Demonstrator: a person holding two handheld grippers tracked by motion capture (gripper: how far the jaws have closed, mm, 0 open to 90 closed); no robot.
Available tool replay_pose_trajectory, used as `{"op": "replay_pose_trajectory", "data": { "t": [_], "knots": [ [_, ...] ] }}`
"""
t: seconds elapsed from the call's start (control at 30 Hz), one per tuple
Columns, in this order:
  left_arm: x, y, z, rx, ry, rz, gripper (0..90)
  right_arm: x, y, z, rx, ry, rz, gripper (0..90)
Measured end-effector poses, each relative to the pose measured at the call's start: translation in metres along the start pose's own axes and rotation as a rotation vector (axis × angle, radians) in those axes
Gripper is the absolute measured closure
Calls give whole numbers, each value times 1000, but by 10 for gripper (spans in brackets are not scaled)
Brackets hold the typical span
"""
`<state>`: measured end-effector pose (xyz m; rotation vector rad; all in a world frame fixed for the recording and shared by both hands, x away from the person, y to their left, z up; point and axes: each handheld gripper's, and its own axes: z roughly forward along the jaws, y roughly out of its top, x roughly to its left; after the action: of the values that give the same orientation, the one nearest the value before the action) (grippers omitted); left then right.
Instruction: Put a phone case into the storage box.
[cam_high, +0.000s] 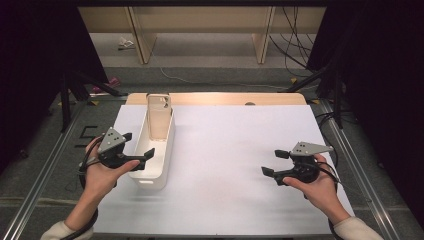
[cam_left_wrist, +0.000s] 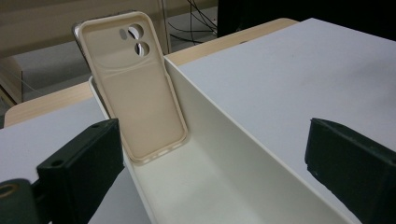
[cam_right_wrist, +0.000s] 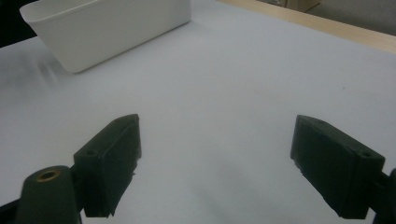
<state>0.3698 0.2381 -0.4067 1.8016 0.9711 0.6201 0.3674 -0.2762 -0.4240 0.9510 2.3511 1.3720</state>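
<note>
Phone case (cam_left_wrist: 135, 88) stands tilted against the far end wall of the white bin (cam_high: 167, 150), inside it, at the left of the white surface (cam_high: 235, 165). Left gripper (cam_high: 134, 146) hovers over the bin's near end, jaws spread, holding nothing. Right gripper (cam_high: 275, 162) hangs well apart over bare surface, jaws likewise spread. Recommendation: advance the left gripper along the bin, straddle the case's upper edge, and close squarely before lifting, avoiding the bin walls.

Phone cases: one, beige (cam_high: 159, 116), leaning upright in the bin
Bins: one, white and long (cam_high: 162, 160)
Grippers: two, left (cam_high: 138, 146) and right (cam_high: 272, 162), each with jaws apart
White sheets on table: one (cam_high: 235, 165)
</note>
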Motion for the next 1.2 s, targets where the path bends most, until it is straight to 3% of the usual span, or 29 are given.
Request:
{"op": "replay_pose_trajectory", "data": {
  "t": [0.3,1.2],
  "knots": [
    [-11,-10,-5,-25,-13,13,39,-1,-1,-2,0,-3,1,171],
    [-24,-25,-7,-6,-38,17,37,-2,-3,-3,4,-1,4,171]
  ]
}}
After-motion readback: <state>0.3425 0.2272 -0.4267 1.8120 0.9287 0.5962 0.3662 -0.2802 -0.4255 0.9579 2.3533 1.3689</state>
